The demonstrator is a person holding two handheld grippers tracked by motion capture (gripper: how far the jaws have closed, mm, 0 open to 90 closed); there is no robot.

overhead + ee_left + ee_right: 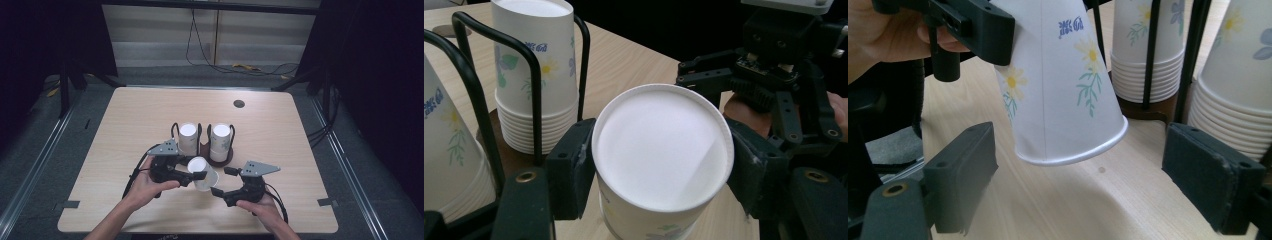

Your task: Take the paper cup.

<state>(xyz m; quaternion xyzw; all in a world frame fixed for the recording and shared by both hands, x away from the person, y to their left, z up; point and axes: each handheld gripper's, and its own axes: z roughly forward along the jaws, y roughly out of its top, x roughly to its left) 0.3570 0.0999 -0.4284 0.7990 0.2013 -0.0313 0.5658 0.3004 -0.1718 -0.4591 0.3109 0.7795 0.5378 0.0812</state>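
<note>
The left tool (pixel 197 176) is pinching a single paper cup (pixel 204 173), upside down, its pads pressed on opposite sides of the wall just under the closed base, as the left gripper view shows. The cup hangs tilted above the worktop (pixel 130 115), rim lowest and clear of the wood, just in front of a black wire cup holder (pixel 202 145) that carries two inverted stacks: the left stack (pixel 188 138) and the right stack (pixel 220 142). The right tool (pixel 218 191) is spread wide, its two pads flanking the cup's rim without touching it, as the right gripper view makes plain.

The main risk, as I judge it, is crushing. A paper cup is thin and springy; the left pads grip where the base stiffens it, but the rim end has no such support, and if the right tool closes hard there the mouth would likely fold oval and crease.

Slipping is the next concern. The wall tapers toward the base, so the left tool's grip sits on a cone that narrows away from the rim; a tug downward from the right tool could draw the cup out of the pads.

A poorly timed handover, with one side released before the other has hold, would drop the cup on the worktop, where it would probably roll in an arc.

The holder's uprights stand close behind the cup, so a swing forward could knock a stack or catch the wire.
</note>
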